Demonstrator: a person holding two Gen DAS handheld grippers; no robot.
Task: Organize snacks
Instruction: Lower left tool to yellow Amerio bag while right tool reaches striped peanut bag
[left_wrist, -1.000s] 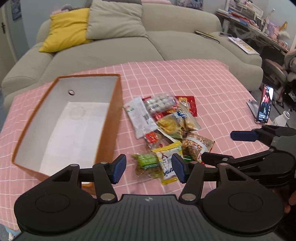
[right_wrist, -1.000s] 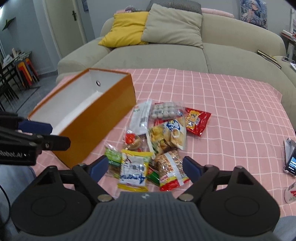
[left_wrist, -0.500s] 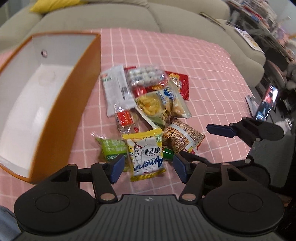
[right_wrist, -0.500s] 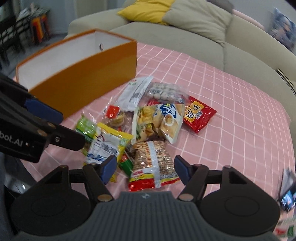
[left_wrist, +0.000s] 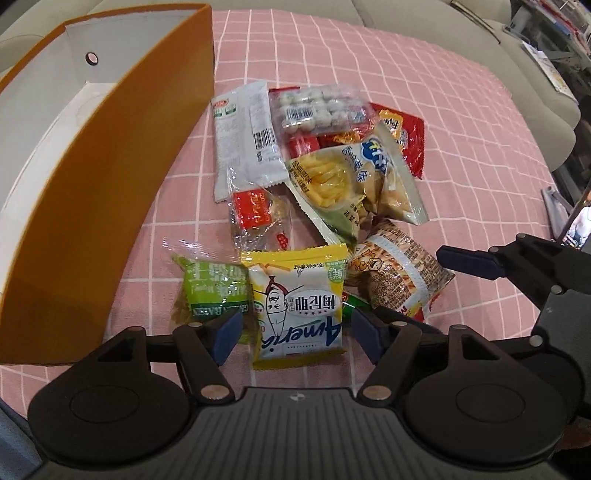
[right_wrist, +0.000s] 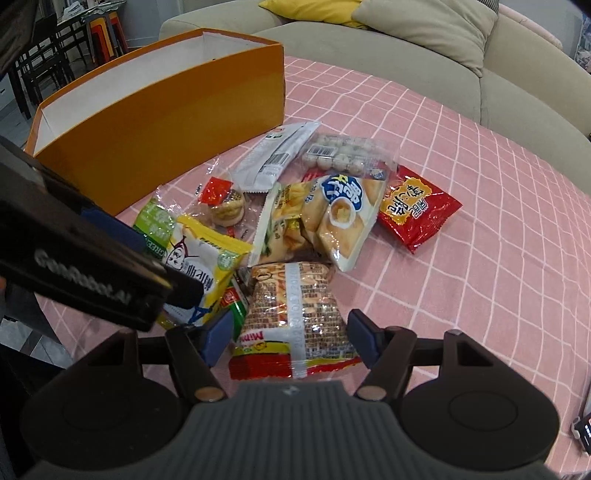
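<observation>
A pile of snack packets lies on the pink checked tablecloth (left_wrist: 461, 122) beside an open orange box (left_wrist: 110, 177) with a white inside. My left gripper (left_wrist: 295, 332) is open, its fingers on either side of a yellow packet (left_wrist: 295, 302) at the pile's near edge, with a green packet (left_wrist: 214, 291) to its left. My right gripper (right_wrist: 291, 336) is open, astride a brown noodle-snack packet (right_wrist: 295, 306). The same packet also shows in the left wrist view (left_wrist: 395, 269). The red packet (right_wrist: 417, 206) lies at the pile's right.
The orange box (right_wrist: 166, 110) stands left of the pile. A beige sofa (right_wrist: 406, 48) with a yellow cushion (right_wrist: 314, 9) runs behind the table. A phone on a stand (left_wrist: 576, 221) is at the table's right edge. Dark chairs (right_wrist: 44, 55) stand at far left.
Both grippers have moved down and forward toward the pile. The left now brackets the yellow packet, the right the brown packet. Both stay open.
</observation>
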